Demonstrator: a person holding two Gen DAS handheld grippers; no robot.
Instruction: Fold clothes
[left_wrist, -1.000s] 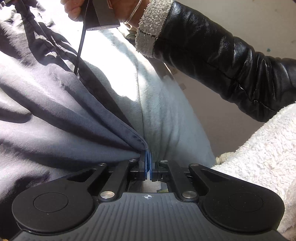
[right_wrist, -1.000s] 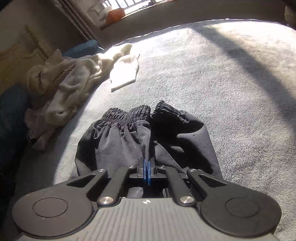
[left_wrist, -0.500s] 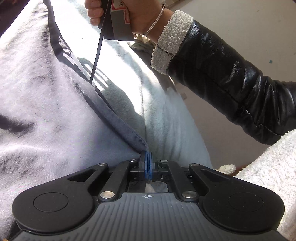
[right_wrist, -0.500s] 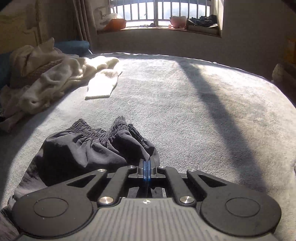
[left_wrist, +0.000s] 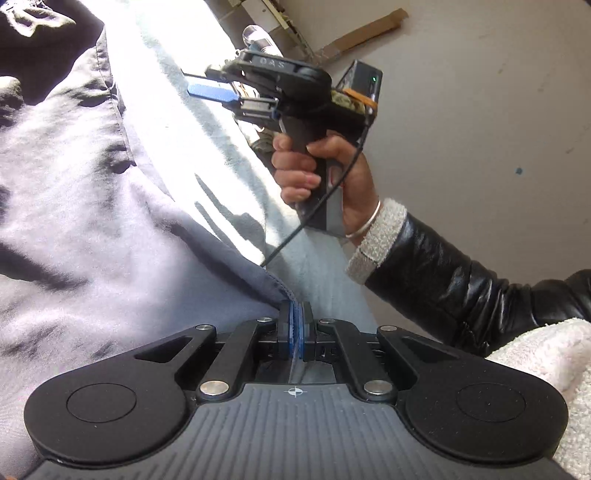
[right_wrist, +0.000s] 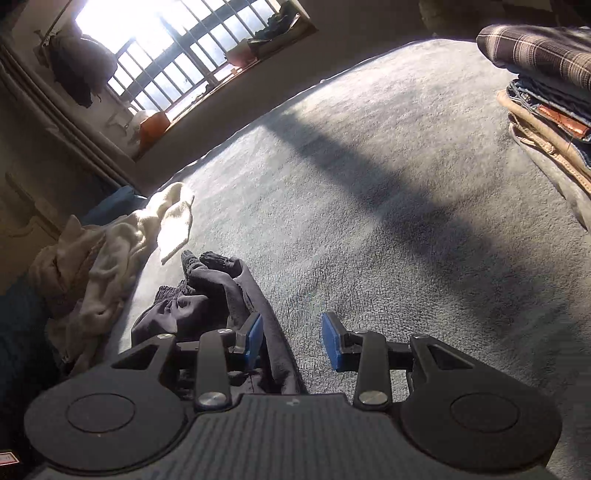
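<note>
The dark grey shorts lay crumpled at lower left on the bed, one hem pinched in the fully closed left hand-held gripper. The right hand-held gripper stood wide open and held nothing. Cream garments lay heaped at left, with a folded stack at upper right.

Barred window far left, strong sun pouring in, orange pot on the sill. Grey fleece bed cover crossed by broad shadow bands. Plain beige wall at right, cardboard strip leaning against it.
</note>
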